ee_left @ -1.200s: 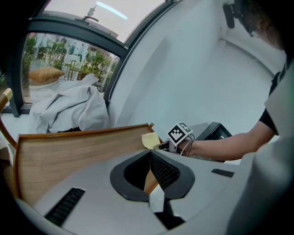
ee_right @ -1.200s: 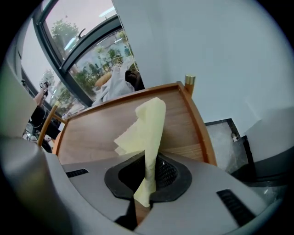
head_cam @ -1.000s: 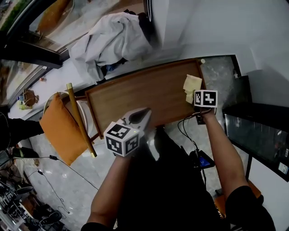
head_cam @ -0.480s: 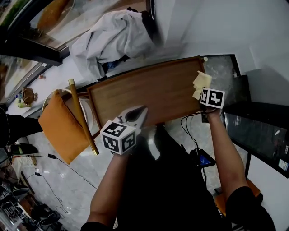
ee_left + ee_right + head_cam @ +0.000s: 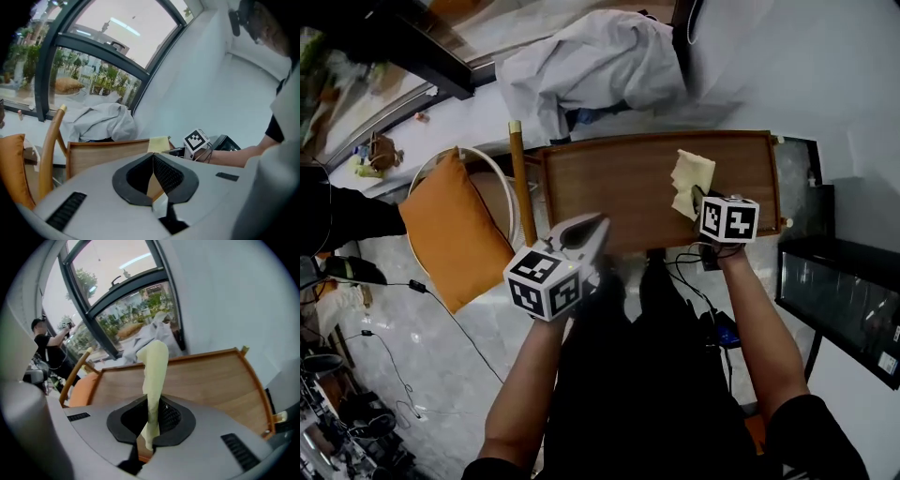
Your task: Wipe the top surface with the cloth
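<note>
A pale yellow cloth (image 5: 691, 181) lies on the wooden table top (image 5: 619, 187), right of its middle. My right gripper (image 5: 697, 199) is shut on the cloth; in the right gripper view the cloth (image 5: 153, 376) rises from between the closed jaws over the wooden top (image 5: 211, 376). My left gripper (image 5: 592, 228) hovers at the table's near edge, left of centre, shut with nothing in it. From the left gripper view I see the table (image 5: 103, 152), the cloth (image 5: 158, 144) and the right gripper's marker cube (image 5: 195, 140).
A chair with an orange cushion (image 5: 455, 228) and a wooden post (image 5: 521, 187) stands at the table's left end. White fabric (image 5: 595, 58) is heaped beyond the far edge by the window. A dark cabinet (image 5: 839, 300) is at the right. Cables (image 5: 694, 267) trail on the floor.
My right gripper has dragged the cloth leftward along the table top, from the right end toward the middle. The head view has shifted. The left gripper has kept its place near the front edge.
</note>
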The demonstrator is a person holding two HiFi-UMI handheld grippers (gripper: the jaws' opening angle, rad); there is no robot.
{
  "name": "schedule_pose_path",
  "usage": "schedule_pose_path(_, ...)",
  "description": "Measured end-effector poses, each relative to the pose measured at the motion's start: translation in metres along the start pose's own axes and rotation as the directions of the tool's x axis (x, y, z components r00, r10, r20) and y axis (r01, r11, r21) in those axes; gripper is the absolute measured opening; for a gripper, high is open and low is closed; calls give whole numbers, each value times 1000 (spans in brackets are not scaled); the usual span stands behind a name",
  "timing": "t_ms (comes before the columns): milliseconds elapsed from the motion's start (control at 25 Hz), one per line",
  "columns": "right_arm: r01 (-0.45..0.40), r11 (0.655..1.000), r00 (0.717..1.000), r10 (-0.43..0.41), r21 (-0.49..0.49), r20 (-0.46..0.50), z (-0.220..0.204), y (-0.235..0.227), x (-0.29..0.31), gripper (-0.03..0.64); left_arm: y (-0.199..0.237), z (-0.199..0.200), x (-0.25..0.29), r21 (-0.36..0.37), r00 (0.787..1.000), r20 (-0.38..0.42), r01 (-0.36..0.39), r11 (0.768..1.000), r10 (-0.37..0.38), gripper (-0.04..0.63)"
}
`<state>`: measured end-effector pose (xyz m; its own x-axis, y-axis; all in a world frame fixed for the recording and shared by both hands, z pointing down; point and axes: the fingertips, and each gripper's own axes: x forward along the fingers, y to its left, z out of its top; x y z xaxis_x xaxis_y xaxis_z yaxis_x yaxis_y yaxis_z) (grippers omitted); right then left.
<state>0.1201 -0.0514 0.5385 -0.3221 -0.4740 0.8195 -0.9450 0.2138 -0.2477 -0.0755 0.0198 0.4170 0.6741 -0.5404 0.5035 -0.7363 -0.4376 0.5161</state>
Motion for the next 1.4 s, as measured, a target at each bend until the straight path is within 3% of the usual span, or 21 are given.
schedule_pose_path(160, -182, 978, 983, 177, -100, -56, -21, 110, 36, 32, 22, -16, -43, -18, 1000, 6, -28, 999, 28, 11)
schedule_pose_path(360, -350, 920, 932, 323, -177, -166, -57, 221, 73, 32, 45, -53, -75, -64, 999, -21, -45, 997, 44, 12)
schedule_pose_path(640, -421, 879, 890, 354, -222, -286, -94, 300, 103, 32, 56, -76, -96, -85, 999, -39, -27, 996, 24, 11)
schedule_pose_path(840, -367, 886, 902, 265, -283, -342, -116, 293, 123, 32, 56, -80, -94, -82, 999, -43, -24, 996, 21, 11)
schedule_pose_path(1040, -302, 879, 928, 183, -370, -323, -115, 268, 125, 32, 51, -80, -89, -82, 999, -52, -13, 997, 9, 11)
schedule_pose_path(1400, -199, 927, 953, 107, -319, -283, -96, 166, 106, 32, 9, -76, -34, -62, 995, -87, 37, 997, -43, 12)
